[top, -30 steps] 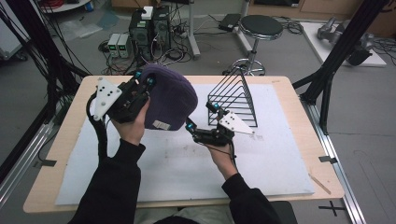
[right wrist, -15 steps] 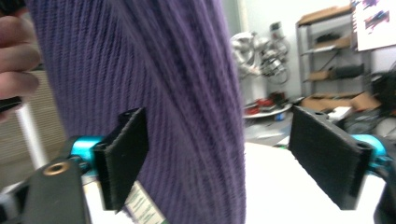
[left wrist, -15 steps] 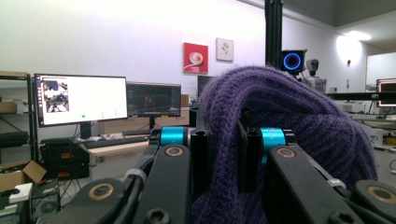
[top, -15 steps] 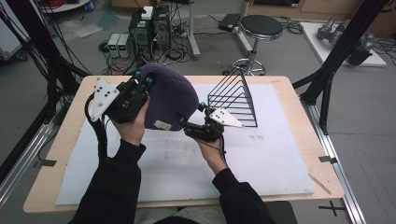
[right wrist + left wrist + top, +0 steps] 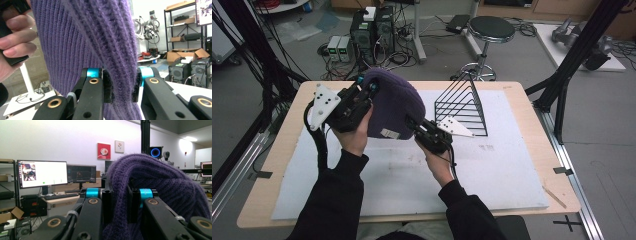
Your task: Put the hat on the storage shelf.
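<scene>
A purple knitted hat (image 5: pixel 394 102) hangs above the table between both grippers, a small white label on its lower rim. My left gripper (image 5: pixel 371 91) holds the hat's left edge; in the left gripper view the jaws (image 5: pixel 119 205) are shut with a fold of the hat (image 5: pixel 160 177) pinched between them. My right gripper (image 5: pixel 410 122) comes in from the lower right at the rim. Its jaws have just been closing, and in the right gripper view (image 5: pixel 121 85) they press on a thick ribbed fold of the hat (image 5: pixel 75 37).
A black wire rack (image 5: pixel 460 106) stands on the white mat (image 5: pixel 492 170) just right of the right gripper. The wooden table's edge (image 5: pixel 537 95) runs around the mat. Beyond the table are computer towers (image 5: pixel 372 27), cables and a stool (image 5: pixel 491 27).
The right gripper's jaws, open a second ago, have shut on the hat's lower rim after a small shift toward it. The left gripper and the hat have stayed put.
</scene>
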### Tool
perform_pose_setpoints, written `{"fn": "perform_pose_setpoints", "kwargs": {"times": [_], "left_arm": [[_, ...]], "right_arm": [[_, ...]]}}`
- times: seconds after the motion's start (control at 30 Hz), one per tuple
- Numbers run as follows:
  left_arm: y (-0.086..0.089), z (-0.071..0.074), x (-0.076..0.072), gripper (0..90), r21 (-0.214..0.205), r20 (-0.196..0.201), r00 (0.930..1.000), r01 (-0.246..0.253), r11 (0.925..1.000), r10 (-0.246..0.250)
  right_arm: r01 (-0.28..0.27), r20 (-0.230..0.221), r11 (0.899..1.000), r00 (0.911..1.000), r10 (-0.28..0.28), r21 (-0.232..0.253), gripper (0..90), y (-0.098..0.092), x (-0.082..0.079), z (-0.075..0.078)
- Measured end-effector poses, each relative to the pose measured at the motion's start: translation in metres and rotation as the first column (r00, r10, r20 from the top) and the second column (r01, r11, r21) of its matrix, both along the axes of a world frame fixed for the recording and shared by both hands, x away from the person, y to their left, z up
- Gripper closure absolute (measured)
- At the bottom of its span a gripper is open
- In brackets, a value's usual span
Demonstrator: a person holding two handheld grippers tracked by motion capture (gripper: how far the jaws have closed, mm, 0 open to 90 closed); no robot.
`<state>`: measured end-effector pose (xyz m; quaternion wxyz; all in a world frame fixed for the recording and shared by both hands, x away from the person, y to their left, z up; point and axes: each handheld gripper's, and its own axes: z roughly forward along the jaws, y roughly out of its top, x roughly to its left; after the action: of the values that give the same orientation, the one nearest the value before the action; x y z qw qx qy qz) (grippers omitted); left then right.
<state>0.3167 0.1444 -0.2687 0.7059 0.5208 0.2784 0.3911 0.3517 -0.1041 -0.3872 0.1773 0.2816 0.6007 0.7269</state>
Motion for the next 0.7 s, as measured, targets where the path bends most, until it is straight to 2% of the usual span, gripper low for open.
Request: {"fn": "perform_pose_setpoints", "kwargs": {"times": [0.17,0.4,0.63,0.7], "left_arm": [[-0.002,0.000,0.000,79.5,0.003,0.004,1.0000,-0.003,1.0000,0.003],[-0.005,0.000,0.001,79.5,0.010,0.004,1.0000,-0.004,0.9999,0.003],[-0.006,0.001,0.002,79.5,0.020,0.002,1.0000,-0.005,0.9998,0.005],[-0.007,0.002,0.001,79.5,0.024,0.020,0.9998,0.006,0.9997,-0.007]], "right_arm": [[0.010,0.012,1.000,0.9999,-0.010,-0.020,80.1,-0.004,-0.002,0.003],[0.015,0.001,1.000,0.9999,-0.015,-0.027,80.1,-0.009,0.000,0.004],[0.037,0.019,0.999,0.9992,-0.037,-0.039,80.1,-0.021,0.000,0.011],[0.046,0.029,0.998,0.9986,-0.045,-0.049,80.1,-0.027,0.000,0.015]]}}
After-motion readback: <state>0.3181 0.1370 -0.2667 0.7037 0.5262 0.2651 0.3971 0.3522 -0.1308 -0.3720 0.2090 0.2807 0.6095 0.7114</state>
